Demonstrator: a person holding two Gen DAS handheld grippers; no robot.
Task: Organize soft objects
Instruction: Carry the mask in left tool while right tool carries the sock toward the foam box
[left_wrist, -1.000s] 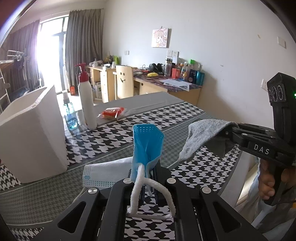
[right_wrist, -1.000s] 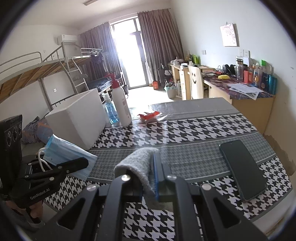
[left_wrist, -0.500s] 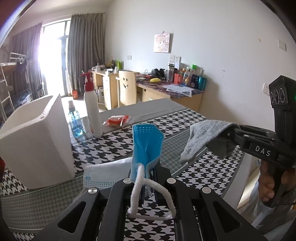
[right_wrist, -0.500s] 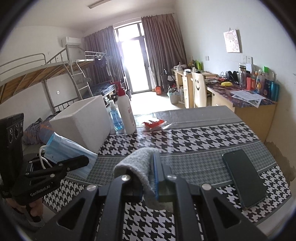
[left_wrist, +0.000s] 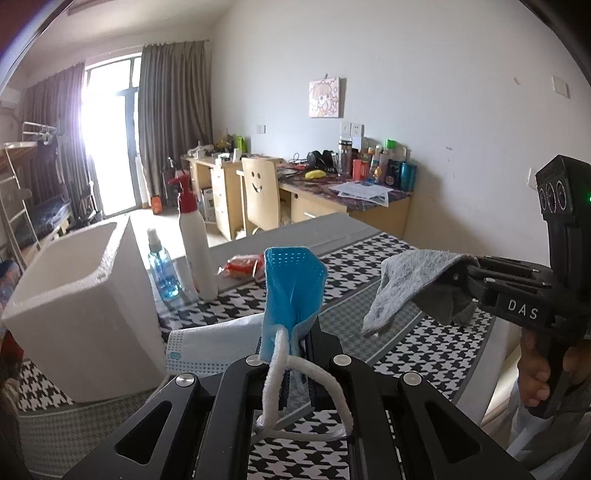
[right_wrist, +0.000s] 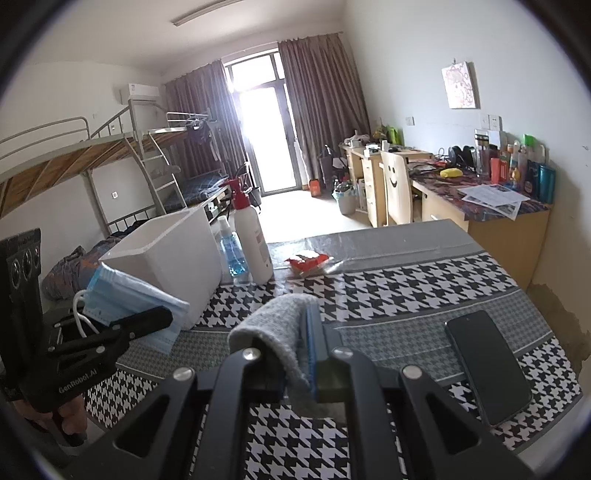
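My left gripper (left_wrist: 295, 343) is shut on a blue face mask (left_wrist: 291, 288), which stands up from the jaws with its white ear loop hanging over the fingers. The same mask (right_wrist: 125, 299) shows at the left of the right wrist view, held above the table's near edge by the left gripper (right_wrist: 162, 317). A grey cloth (right_wrist: 280, 325) is pinched in my right gripper (right_wrist: 312, 354), which is shut on it; in the left wrist view this cloth (left_wrist: 410, 284) droops from the right gripper (left_wrist: 458, 280). A white foam box (left_wrist: 81, 306) stands open-topped at the left.
A houndstooth cloth covers the table (right_wrist: 406, 284). Behind the box stand a blue spray bottle (right_wrist: 229, 251) and a tall white pump bottle (right_wrist: 253, 243). A red packet (right_wrist: 306, 260) lies mid-table and a black phone (right_wrist: 487, 365) lies at the right.
Both views have tilted up a little, so more wall and ceiling show. The mask and the cloth stay gripped as before.
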